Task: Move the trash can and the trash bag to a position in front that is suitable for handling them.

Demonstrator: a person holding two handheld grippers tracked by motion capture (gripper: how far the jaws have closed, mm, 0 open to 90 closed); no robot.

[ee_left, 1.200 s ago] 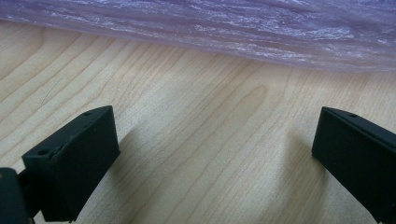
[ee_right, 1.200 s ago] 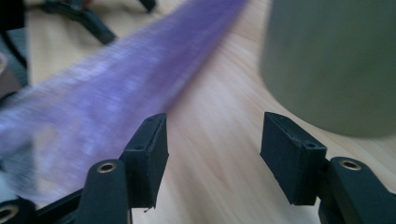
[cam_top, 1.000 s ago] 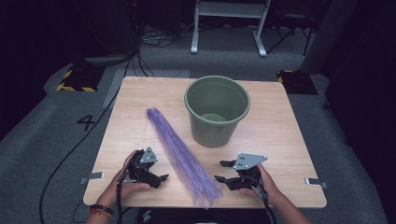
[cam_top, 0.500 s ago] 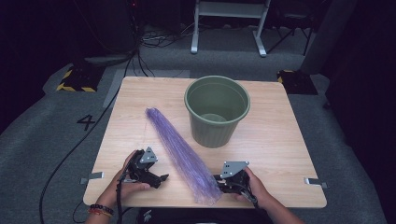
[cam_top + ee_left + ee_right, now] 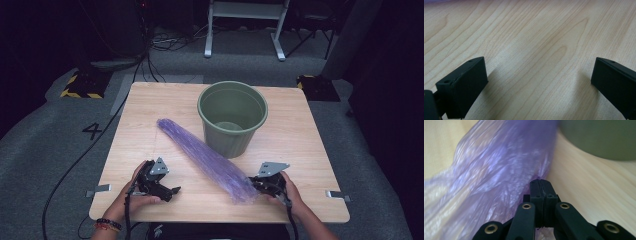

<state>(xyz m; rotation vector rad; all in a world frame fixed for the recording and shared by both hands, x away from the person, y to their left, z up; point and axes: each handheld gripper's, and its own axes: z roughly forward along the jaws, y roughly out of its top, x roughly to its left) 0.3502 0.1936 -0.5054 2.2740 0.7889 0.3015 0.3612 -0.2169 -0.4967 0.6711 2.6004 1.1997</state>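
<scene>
While the left gripper [image 5: 167,190] rests wide open on the bare wooden table [image 5: 310,145], the right gripper [image 5: 256,186] has just closed its jaws — pinching the near end of the purple plastic bag [image 5: 210,160]. That bag stretches diagonally away, passing just beside the green bucket [image 5: 233,117].

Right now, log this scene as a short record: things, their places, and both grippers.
table: light wood
bin: green, upright, far half of table
bag: purple plastic, bunched long, lying diagonally beside the bin
right gripper: jaws just closed, pinching the bag's near end
left gripper: open over bare wood, holding nothing
</scene>
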